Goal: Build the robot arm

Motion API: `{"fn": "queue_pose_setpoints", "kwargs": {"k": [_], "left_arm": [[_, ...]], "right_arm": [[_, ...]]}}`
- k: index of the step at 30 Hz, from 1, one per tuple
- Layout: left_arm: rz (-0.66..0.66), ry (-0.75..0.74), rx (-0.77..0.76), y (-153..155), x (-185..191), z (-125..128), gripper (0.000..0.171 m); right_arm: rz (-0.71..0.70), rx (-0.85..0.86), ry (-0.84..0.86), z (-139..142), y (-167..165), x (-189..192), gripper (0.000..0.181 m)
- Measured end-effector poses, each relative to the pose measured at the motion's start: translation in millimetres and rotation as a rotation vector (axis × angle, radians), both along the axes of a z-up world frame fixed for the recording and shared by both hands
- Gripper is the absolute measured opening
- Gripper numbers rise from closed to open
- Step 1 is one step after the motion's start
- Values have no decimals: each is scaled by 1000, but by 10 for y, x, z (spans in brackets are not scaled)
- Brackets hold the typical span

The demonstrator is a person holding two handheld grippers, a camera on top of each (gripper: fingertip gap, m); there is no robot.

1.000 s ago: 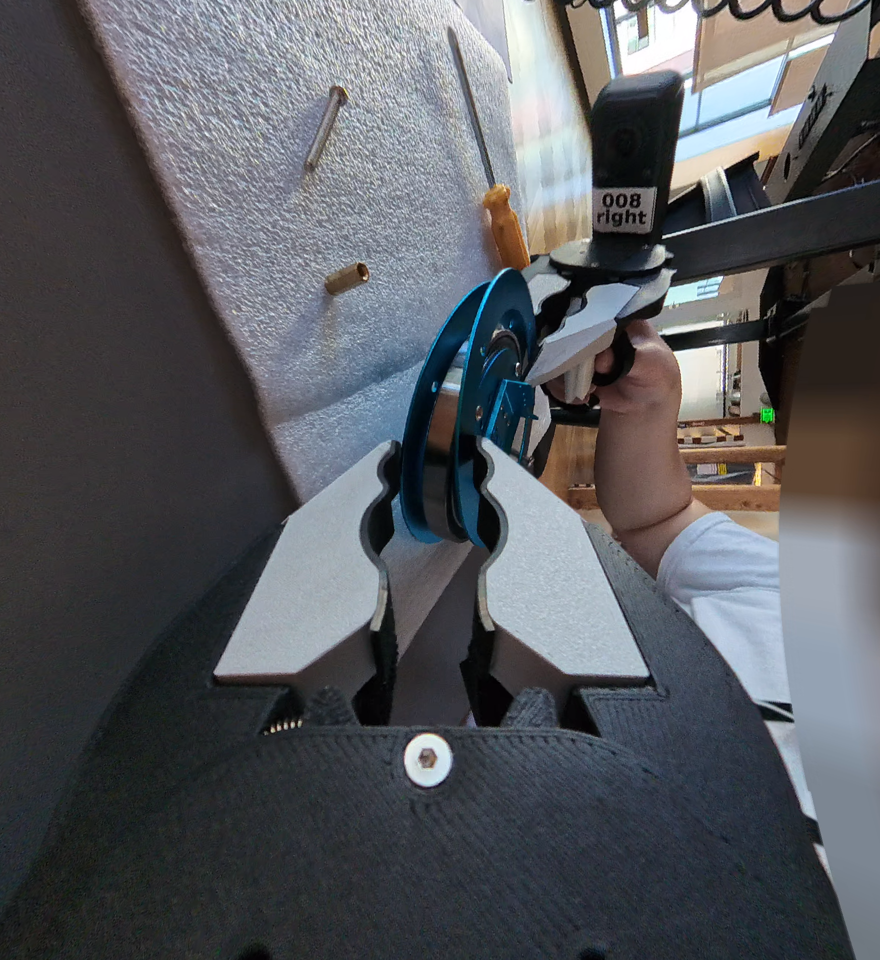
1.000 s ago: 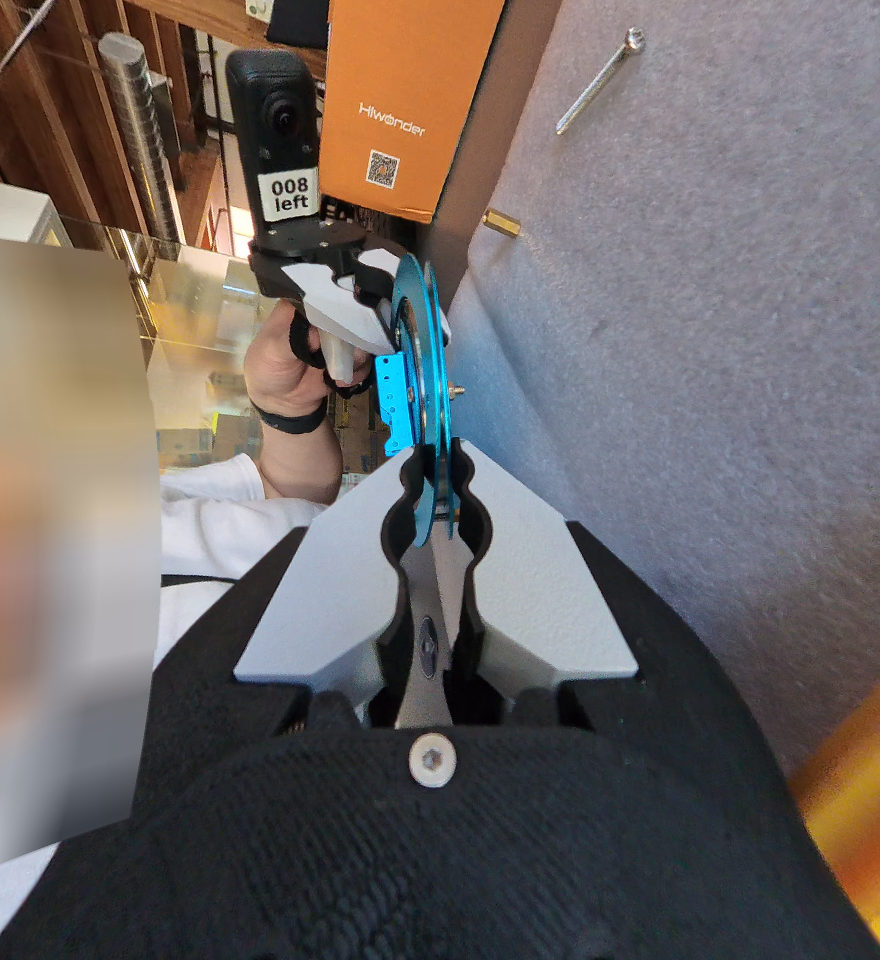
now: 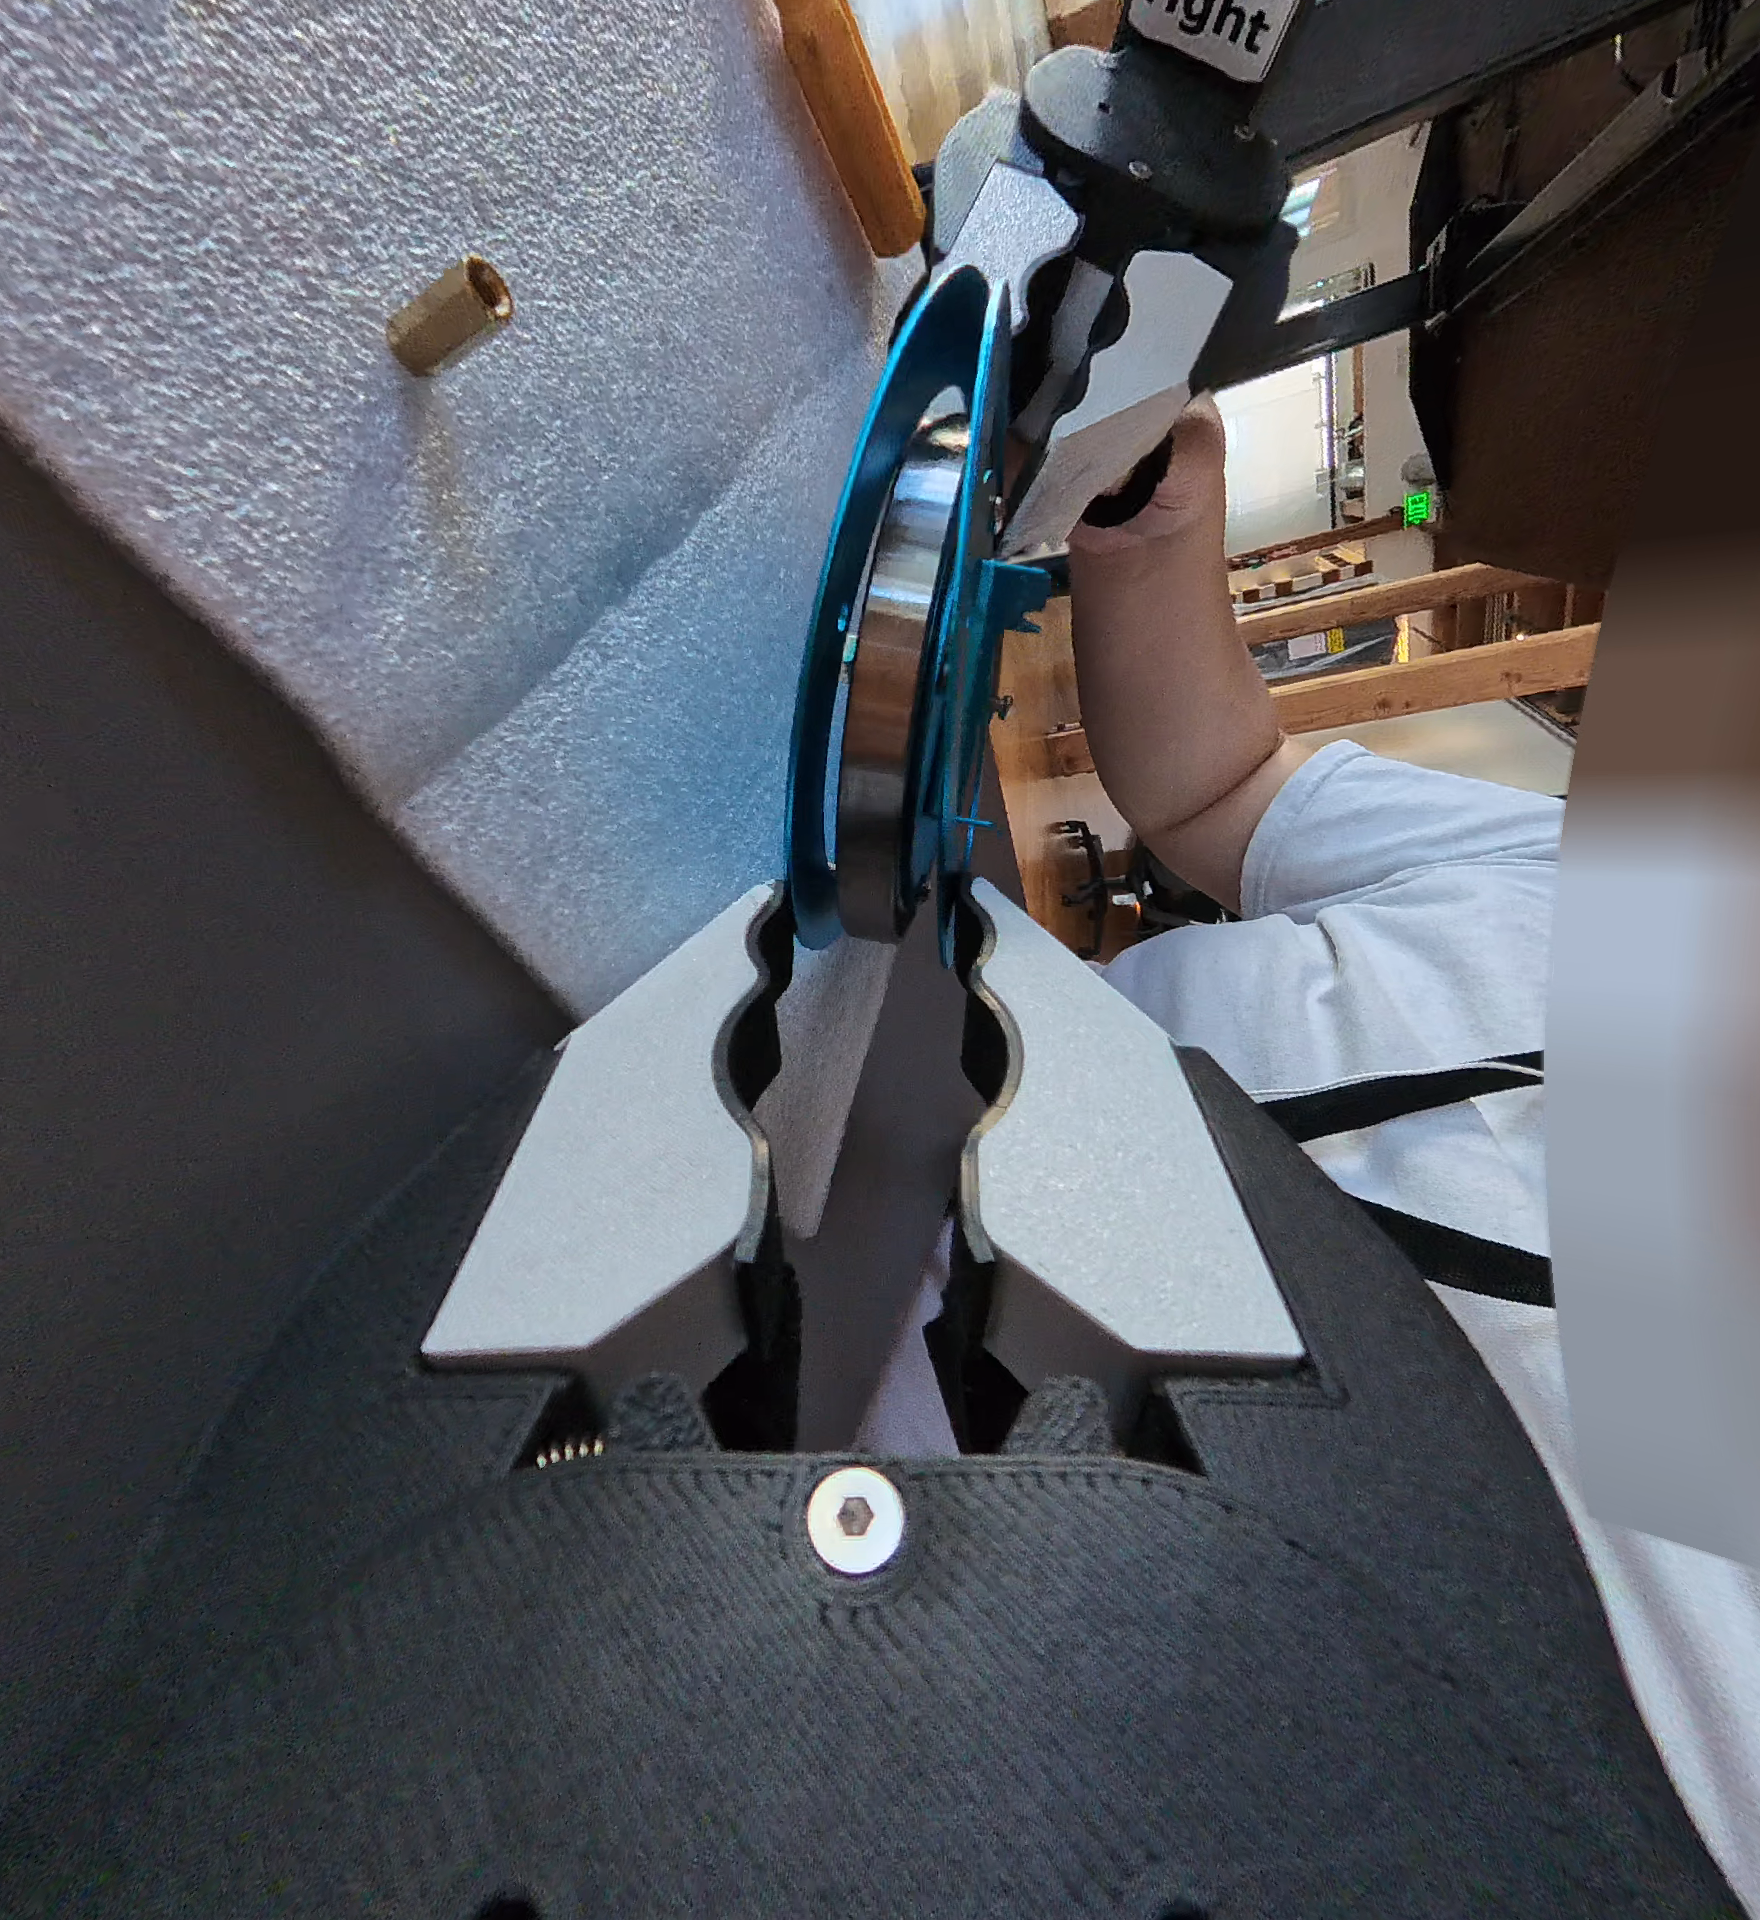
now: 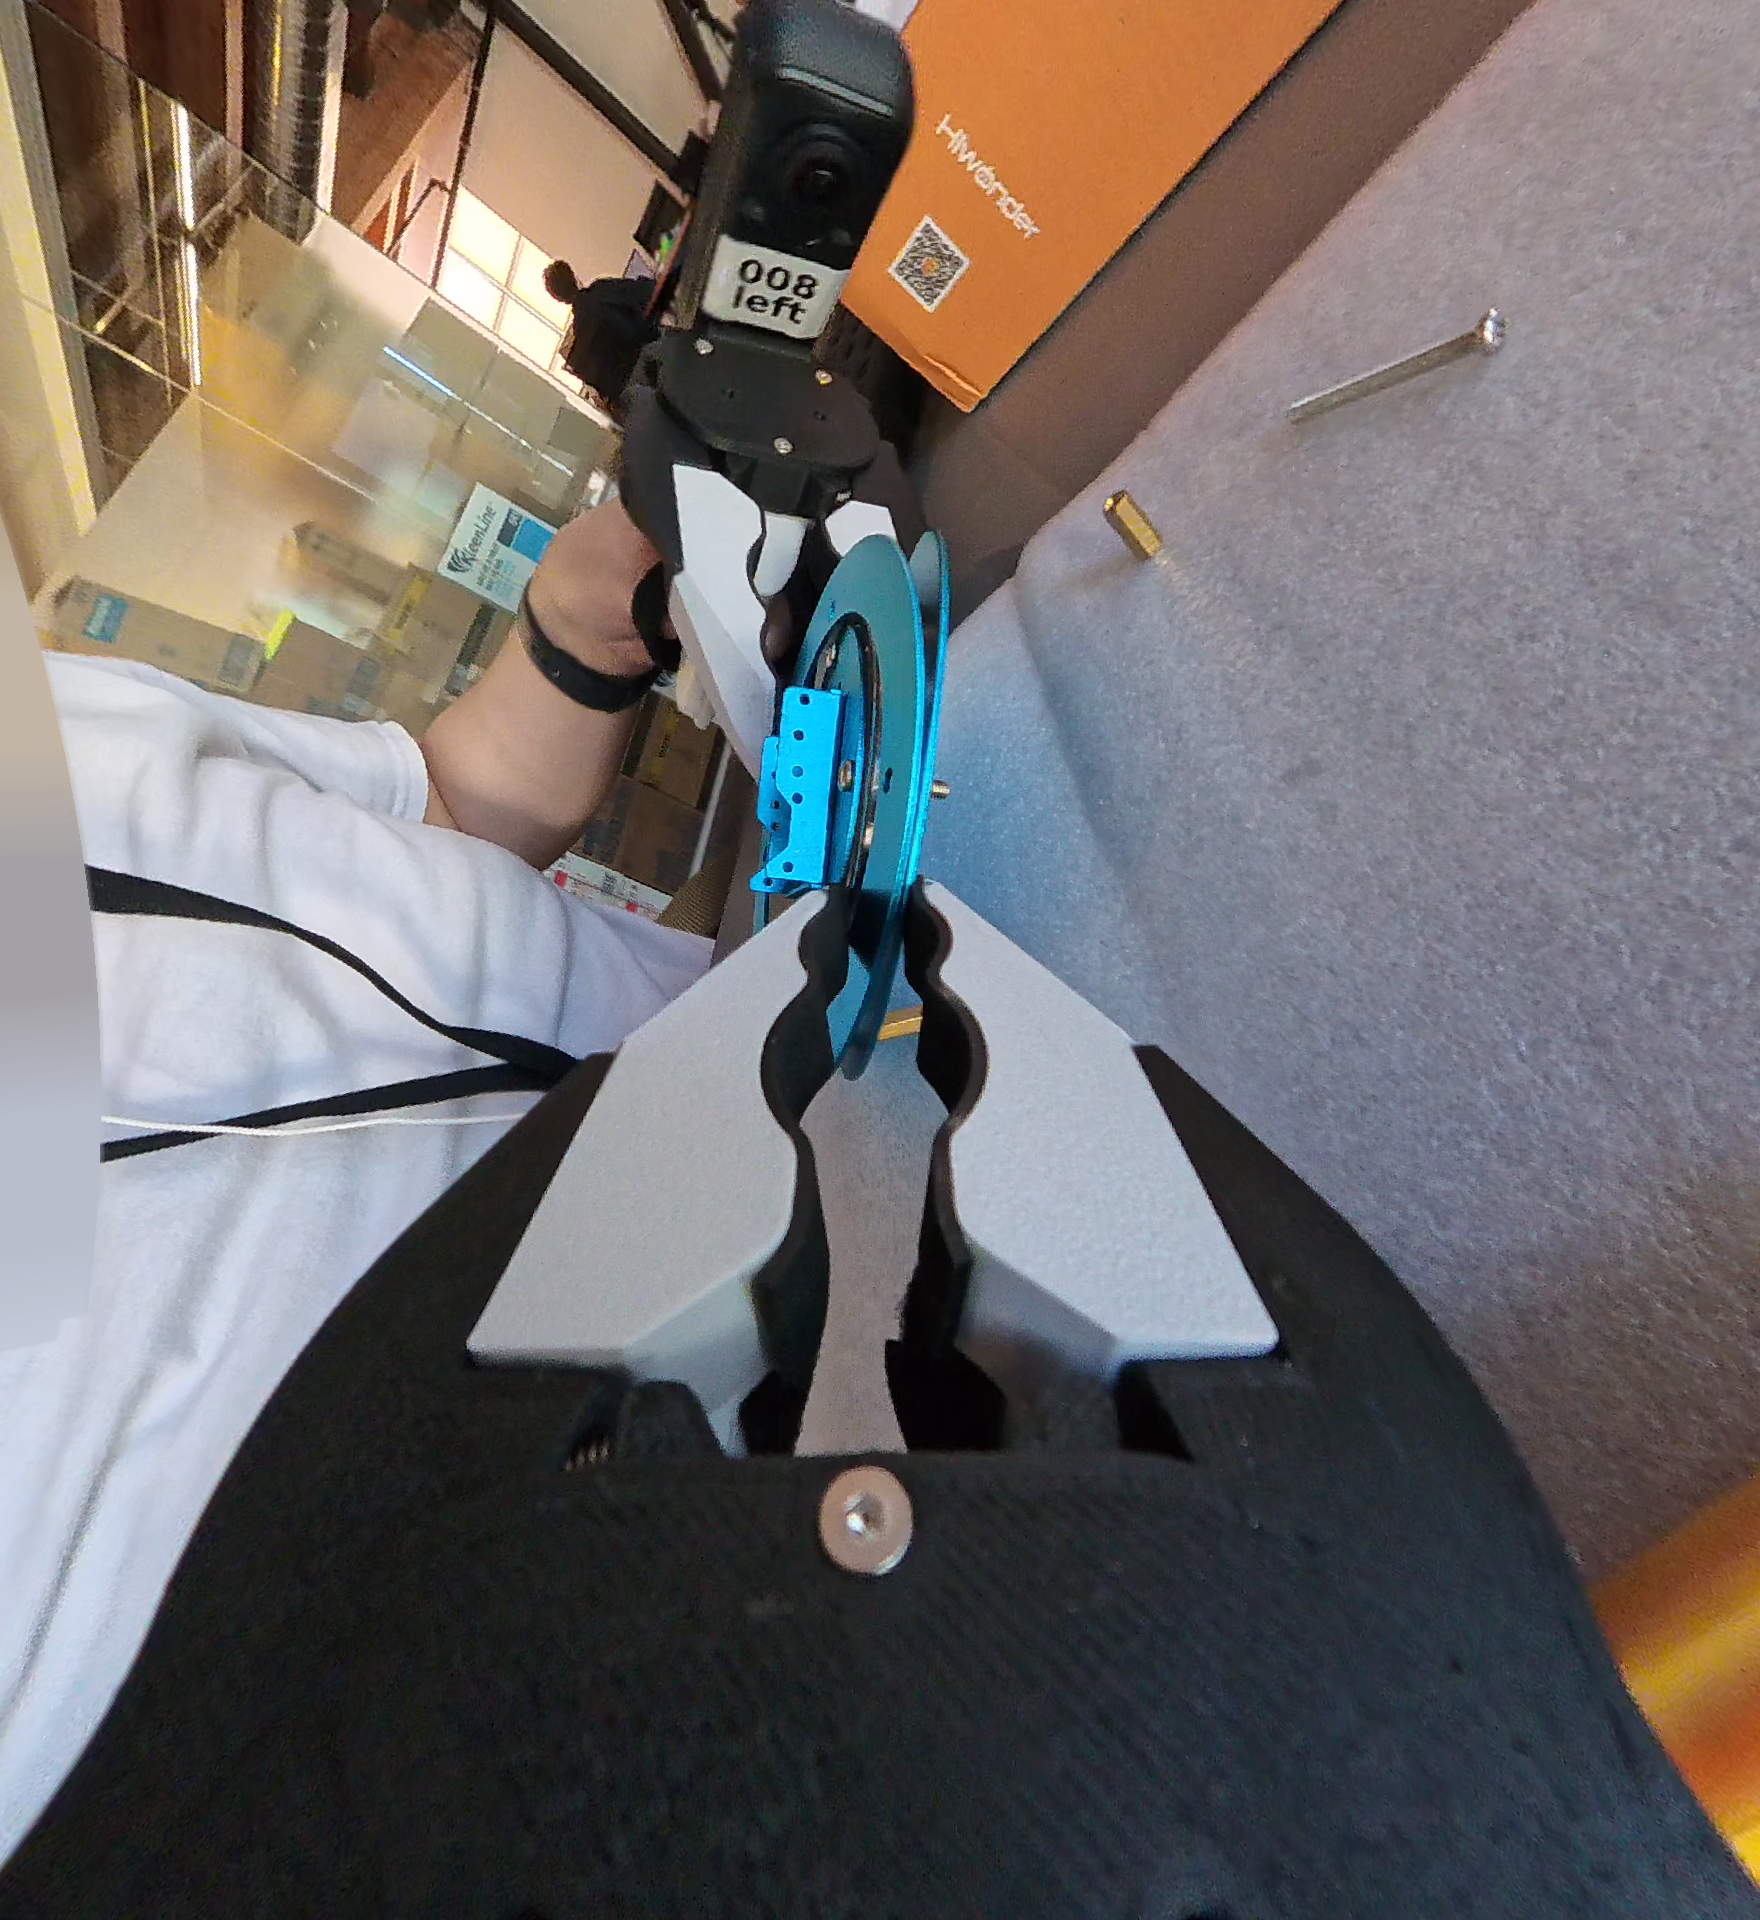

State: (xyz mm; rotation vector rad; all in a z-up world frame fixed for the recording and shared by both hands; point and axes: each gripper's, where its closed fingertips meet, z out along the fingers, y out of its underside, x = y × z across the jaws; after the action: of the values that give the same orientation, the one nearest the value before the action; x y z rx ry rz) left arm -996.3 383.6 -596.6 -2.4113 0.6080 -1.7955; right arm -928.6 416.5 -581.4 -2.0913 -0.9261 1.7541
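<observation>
A blue disc assembly (image 3: 891,665) hangs edge-on above the grey foam mat (image 3: 356,343), its flat faces upright. The left gripper (image 3: 871,914) pinches the rim at one end, the right gripper (image 4: 871,914) the opposite rim. A brass standoff (image 3: 450,315) lies on the mat left of the disc; a long screw (image 4: 1395,366) lies farther off. No containers show.

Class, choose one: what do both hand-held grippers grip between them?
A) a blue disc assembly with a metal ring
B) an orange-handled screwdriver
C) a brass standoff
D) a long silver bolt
A: the left hand-held gripper and right hand-held gripper each clamp the rim of the blue disc assembly.
</observation>
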Motion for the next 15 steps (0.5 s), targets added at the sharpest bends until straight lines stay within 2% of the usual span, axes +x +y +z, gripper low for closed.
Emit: {"fn": "queue_pose_setpoints", "kwargs": {"k": [8, 15], "left_arm": [[135, 12, 36, 150, -7, 68, 24], [243, 12, -34, 278, -28, 127, 25]], "right_arm": [[-82, -197, 14, -11, 90, 14, 7], [-134, -357, -9, 27, 145, 3, 7]]}}
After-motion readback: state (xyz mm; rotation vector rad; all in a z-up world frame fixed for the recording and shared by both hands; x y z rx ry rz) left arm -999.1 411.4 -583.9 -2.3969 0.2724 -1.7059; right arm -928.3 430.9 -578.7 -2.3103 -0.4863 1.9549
